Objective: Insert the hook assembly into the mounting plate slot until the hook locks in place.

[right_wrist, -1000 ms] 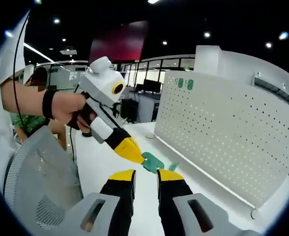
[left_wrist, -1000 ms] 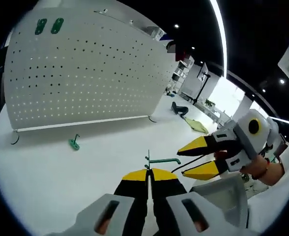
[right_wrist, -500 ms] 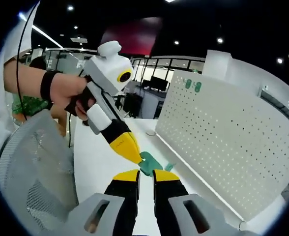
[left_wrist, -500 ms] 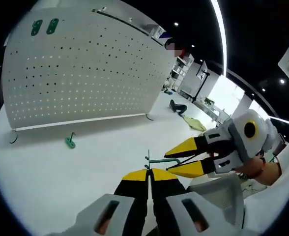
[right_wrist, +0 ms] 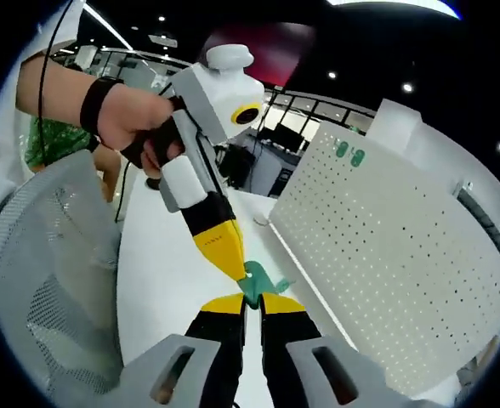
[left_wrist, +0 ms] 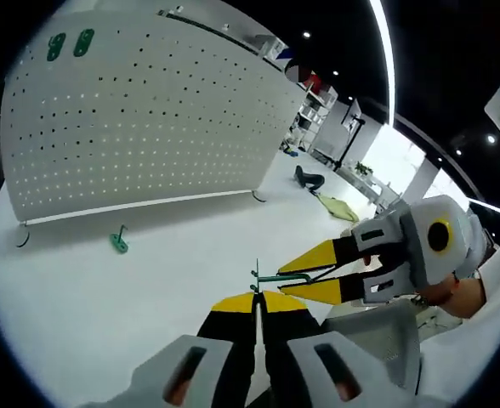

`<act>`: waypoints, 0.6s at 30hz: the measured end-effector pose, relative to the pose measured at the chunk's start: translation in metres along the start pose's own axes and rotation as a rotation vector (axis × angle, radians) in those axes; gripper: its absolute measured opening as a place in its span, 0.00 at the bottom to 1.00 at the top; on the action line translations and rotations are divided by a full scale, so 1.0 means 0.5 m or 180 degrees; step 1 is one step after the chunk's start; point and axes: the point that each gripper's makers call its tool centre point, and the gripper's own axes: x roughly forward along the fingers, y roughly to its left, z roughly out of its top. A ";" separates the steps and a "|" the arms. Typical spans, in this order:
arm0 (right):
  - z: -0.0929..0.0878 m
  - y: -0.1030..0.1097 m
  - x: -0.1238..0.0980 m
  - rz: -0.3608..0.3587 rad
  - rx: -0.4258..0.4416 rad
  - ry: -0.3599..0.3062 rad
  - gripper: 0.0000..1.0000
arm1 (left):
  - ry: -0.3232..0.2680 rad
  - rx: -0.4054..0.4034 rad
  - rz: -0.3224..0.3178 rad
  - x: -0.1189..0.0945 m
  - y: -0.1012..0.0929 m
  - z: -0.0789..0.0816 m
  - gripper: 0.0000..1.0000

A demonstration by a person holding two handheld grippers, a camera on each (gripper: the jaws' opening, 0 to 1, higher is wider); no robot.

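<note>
Two green tags (left_wrist: 67, 44) sit high on the left corner of the white pegboard (left_wrist: 148, 119) in the left gripper view. The pegboard stands upright at the back of the white worktop (left_wrist: 105, 297). It is full of little holes.

A small green hook (left_wrist: 118, 242) lies alone on the worktop, just in front of the pegboard's bottom edge. It is well apart from both tools.

Next, in the middle, the left hand-held gripper (left_wrist: 256, 297) has its yellow tips pressed together on the hook assembly (left_wrist: 280, 278). This is a thin green piece with a wire arm that sticks out to the right. It is held up in the air, near the worktop's front edge.

To the right, the right hand-held gripper (left_wrist: 309, 274) reaches in. Its two yellow tips sit on either side of the wire arm, with only a narrow gap between them. I cannot tell if they truly squeeze it.

In the right gripper view, a hand (right_wrist: 135, 119) holds the left tool, which points down at the green piece (right_wrist: 257, 282). The right tool's own tips (right_wrist: 243, 303) look nearly closed around the bottom of it.

The hook assembly looks very light, hard and thin. It could twist or slip between smooth tips, so the flat green base seems the best place to hold it, not the skinny wire. It is not in the pegboard yet.
</note>
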 end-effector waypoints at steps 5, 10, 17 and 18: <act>-0.003 0.000 0.000 -0.0022 -0.0463 0.0125 0.04 | 0.0059 -0.0103 -0.0008 0.006 -0.003 -0.002 0.01; -0.013 0.001 0.000 -0.0018 -0.0558 0.0208 0.02 | 0.0100 -0.0127 -0.0017 0.012 -0.012 -0.004 0.01; -0.026 -0.008 -0.009 -0.0086 -0.0617 0.0236 0.02 | 0.0072 -0.0082 0.0011 0.025 -0.023 0.002 0.01; -0.028 -0.008 -0.010 -0.0086 -0.0582 0.0247 0.01 | 0.0080 -0.0068 0.0014 0.028 -0.022 0.001 0.01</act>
